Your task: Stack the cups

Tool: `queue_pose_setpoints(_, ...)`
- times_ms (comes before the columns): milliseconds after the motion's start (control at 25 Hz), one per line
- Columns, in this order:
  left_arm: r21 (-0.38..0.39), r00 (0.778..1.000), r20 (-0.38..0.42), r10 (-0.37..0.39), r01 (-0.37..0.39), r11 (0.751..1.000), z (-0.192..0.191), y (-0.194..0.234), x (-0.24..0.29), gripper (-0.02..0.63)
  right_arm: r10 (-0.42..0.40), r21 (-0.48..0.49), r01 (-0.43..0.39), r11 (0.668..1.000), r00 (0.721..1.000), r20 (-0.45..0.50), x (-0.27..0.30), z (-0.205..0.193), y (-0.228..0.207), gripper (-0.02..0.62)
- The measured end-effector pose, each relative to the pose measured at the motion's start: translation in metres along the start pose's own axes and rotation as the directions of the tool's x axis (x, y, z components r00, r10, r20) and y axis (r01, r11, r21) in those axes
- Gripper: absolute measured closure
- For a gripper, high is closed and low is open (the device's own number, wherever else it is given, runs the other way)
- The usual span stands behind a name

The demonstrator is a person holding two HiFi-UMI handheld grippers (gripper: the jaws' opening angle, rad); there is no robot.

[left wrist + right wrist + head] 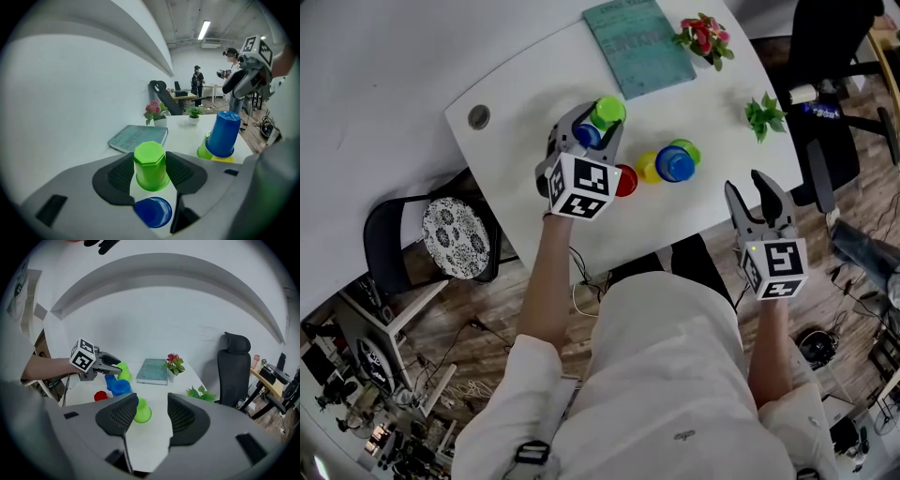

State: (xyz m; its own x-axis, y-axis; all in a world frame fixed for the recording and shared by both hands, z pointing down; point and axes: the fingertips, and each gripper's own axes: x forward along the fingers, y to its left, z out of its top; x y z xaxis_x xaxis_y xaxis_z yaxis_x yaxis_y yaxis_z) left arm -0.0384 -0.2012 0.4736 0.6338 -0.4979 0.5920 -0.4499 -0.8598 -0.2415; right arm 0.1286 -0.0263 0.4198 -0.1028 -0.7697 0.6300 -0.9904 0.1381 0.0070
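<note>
Containers first: six plastic cups, all mouth-down with insides hidden, then a small white pot [160,122] of red and pink flowers [705,37] and a second white pot [193,121] with a green sprig [764,114]. Pinched by its sides between the pads of the left gripper [150,158]: a lime-green cup [151,171], tapered, eight-sided base uppermost, held in the air just above a blue cup [153,211] standing on the white table [516,84]. Further right, a second blue cup [675,163], with a yellow cup [647,168] and a second green cup [686,150] close at its foot; unclear whether stacked on the yellow. Just beside the yellow, a red cup [625,179]. Off the table's near edge, the right gripper [746,184], fingers spread and empty. Round about: a black office chair [825,56], a chair with a patterned cushion [455,239], a teal book [637,42] at the table's far edge, well apart from the cups
</note>
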Motion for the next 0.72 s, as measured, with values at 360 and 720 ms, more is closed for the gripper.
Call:
queue_pose_setpoints(360,-0.007,0.999,0.051,0.009,-0.008,1.0,0.02,-0.02,-0.041,0.385,0.02,-0.016,-0.019,1.0,0.999,0.05,-0.001,0.01,0.006,0.387)
queue_pose_setpoints(720,-0.063,0.998,0.053,0.028,-0.025,0.998,0.023,-0.048,-0.075,0.385,0.101,-0.057,-0.097,0.994,0.992,0.072,0.002,0.013,0.013,0.387)
